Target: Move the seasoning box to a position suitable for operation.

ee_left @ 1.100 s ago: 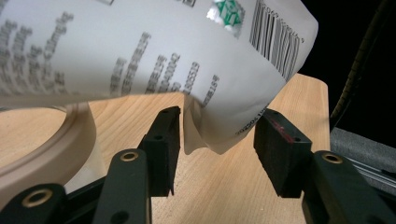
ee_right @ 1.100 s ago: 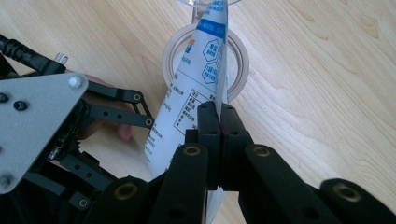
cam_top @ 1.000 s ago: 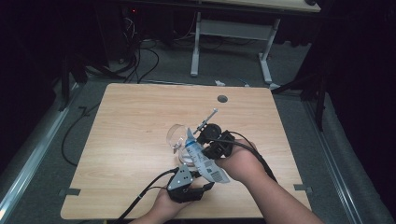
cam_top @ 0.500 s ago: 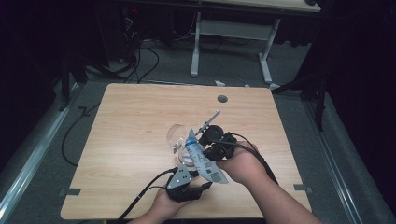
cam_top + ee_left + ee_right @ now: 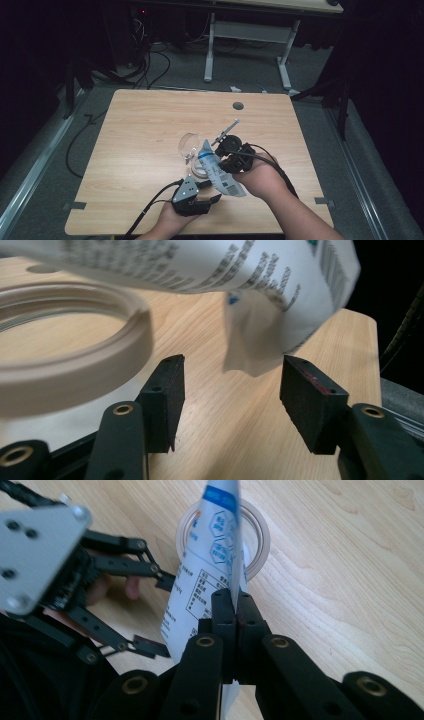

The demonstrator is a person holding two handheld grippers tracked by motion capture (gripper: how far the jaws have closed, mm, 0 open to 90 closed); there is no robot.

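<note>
- Your tabletop [image 5: 140, 130] carries a tape roll [image 5: 260, 532].
- Your right gripper [image 5: 234, 600] has its jaws clamped on the pouch [image 5: 220, 172], held over the roll.
- Your left gripper [image 5: 230, 385] has just been opening; its jaws stand wide, empty, below the pouch's corner.

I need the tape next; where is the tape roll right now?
The tape roll lies flat on the table near its middle in the high view, under the white pouch, just ahead of the left gripper.

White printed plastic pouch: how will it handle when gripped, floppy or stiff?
Likely floppy: the white printed plastic pouch creases and sags at its free corner. Probably light, since the right tool holds it by one pinched edge. The film looks smooth, so it may slip.
</note>
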